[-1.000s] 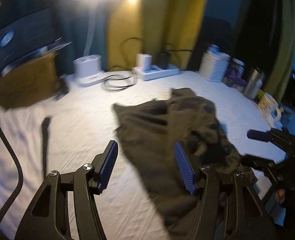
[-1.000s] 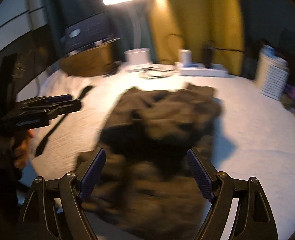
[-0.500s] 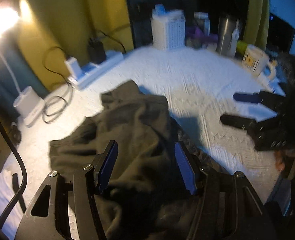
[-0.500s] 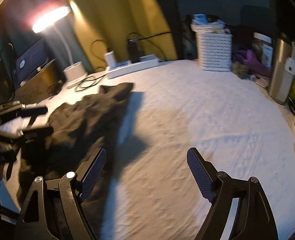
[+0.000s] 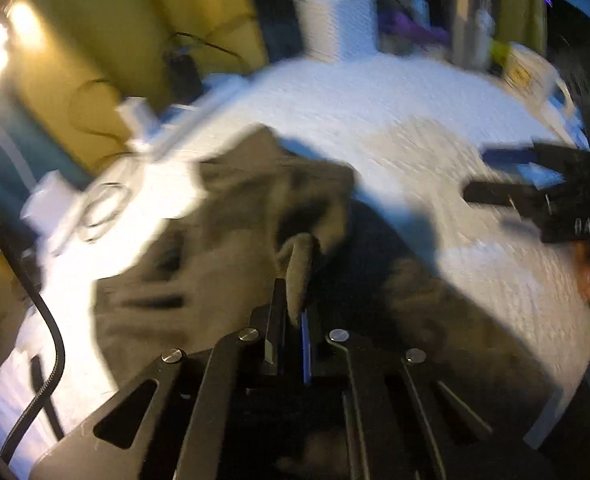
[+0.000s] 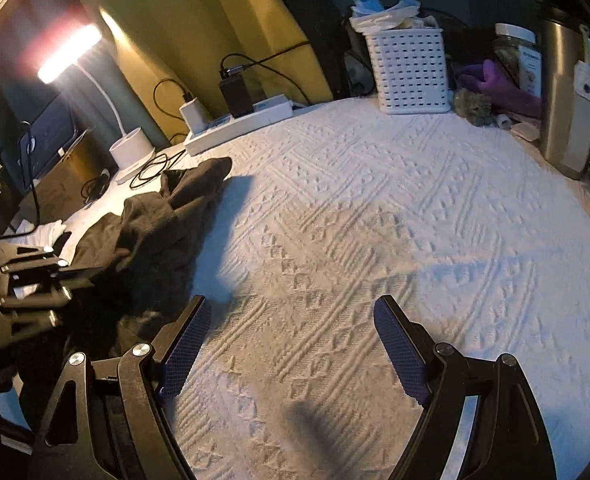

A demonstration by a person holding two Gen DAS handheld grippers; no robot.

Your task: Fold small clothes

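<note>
Between left hand-held gripper [image 5: 295, 312] pads, garment [image 5: 223, 264]

The garment [image 6: 163, 224] is a dark olive-brown, plain, without print. Under it the worktop [image 6: 375, 220] wears a white cover, embossed with diamonds and ribbed lines. Both grippers are black with blue textured pads on the fingers [image 6: 401, 354]. The curtain [image 6: 199, 12] behind is mustard yellow. The slotted basket [image 6: 409, 70] is white, the cloth [image 6: 499, 88] beside it purple, the canister [image 6: 571, 100] brushed steel.
</note>
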